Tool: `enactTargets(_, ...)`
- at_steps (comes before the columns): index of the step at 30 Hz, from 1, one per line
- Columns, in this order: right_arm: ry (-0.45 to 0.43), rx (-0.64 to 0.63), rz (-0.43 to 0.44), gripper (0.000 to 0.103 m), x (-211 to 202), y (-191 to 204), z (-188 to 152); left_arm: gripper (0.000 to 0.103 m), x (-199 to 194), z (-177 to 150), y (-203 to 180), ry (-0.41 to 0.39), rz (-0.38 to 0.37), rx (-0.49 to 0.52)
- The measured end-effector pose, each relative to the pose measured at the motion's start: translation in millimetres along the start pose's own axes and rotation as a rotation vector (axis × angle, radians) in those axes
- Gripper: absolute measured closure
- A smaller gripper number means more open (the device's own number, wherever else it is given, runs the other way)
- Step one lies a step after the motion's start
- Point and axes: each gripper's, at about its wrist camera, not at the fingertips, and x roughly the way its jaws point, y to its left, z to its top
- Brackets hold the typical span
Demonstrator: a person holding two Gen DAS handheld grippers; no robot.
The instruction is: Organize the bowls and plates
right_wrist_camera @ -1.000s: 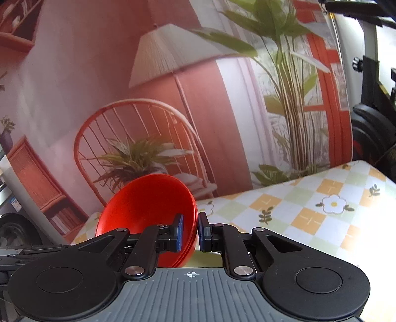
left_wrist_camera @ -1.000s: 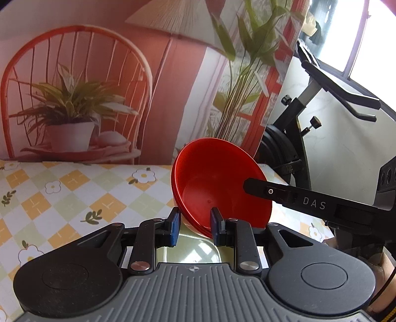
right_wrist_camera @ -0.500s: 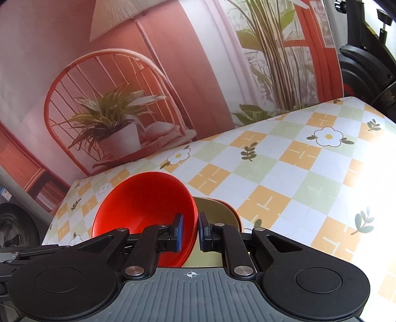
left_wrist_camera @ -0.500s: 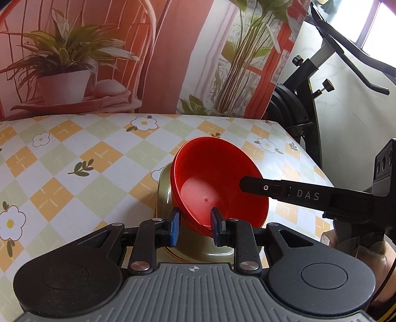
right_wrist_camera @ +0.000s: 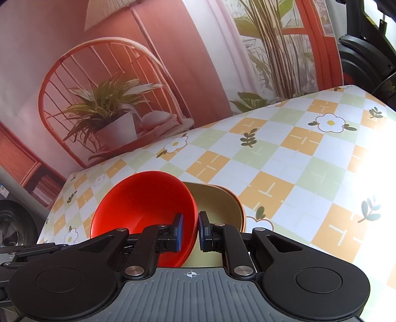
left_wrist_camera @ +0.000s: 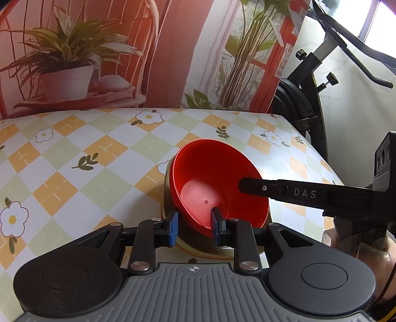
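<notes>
Black left tool (left_wrist_camera: pixel 193 229) and right tool (right_wrist_camera: pixel 190 231), blue pads, silver screws, grey ribbed base

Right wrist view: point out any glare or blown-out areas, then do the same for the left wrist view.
Right wrist view: sunlight washes out the tablecloth at the right edge, erasing its pattern; the red bowls stay clearly lit. Left wrist view: the window at top right is overexposed, with mild sheen beside the bowls.

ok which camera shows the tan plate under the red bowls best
The right wrist view. There the tan plate shows its open inner face and rim beside the red bowls, on the tablecloth. In the left wrist view only a thin edge of it peeks out past the bowls.
</notes>
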Motion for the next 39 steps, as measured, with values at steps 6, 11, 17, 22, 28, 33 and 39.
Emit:
enactTargets(6,0.003,-0.007,-0.017,0.083,1,2,0,0.069,-4,1,-4,-0.019,0.030,0.028)
enactTargets(11,-0.012,-0.041,-0.037,0.074,-4,8,2,0.060,-10,2,-3,-0.033,0.047,0.034)
enactTargets(17,-0.041,-0.049,-0.067,0.056,-20,10,3,0.048,-19,2,-5,-0.042,0.072,0.027)
enactTargets(22,-0.064,-0.062,-0.071,0.043,-38,12,3,0.040,-32,1,-9,-0.058,0.090,0.020)
enactTargets(28,-0.111,-0.081,-0.065,0.019,-65,17,6,0.020,-55,0,-14,-0.110,0.138,0.028)
enactTargets(33,-0.149,-0.112,-0.053,0.002,-93,26,9,0.011,-81,-2,-16,-0.178,0.188,0.030)
enactTargets(39,-0.197,-0.181,-0.076,0.000,-124,47,8,0.001,-108,-6,-27,-0.225,0.258,0.071)
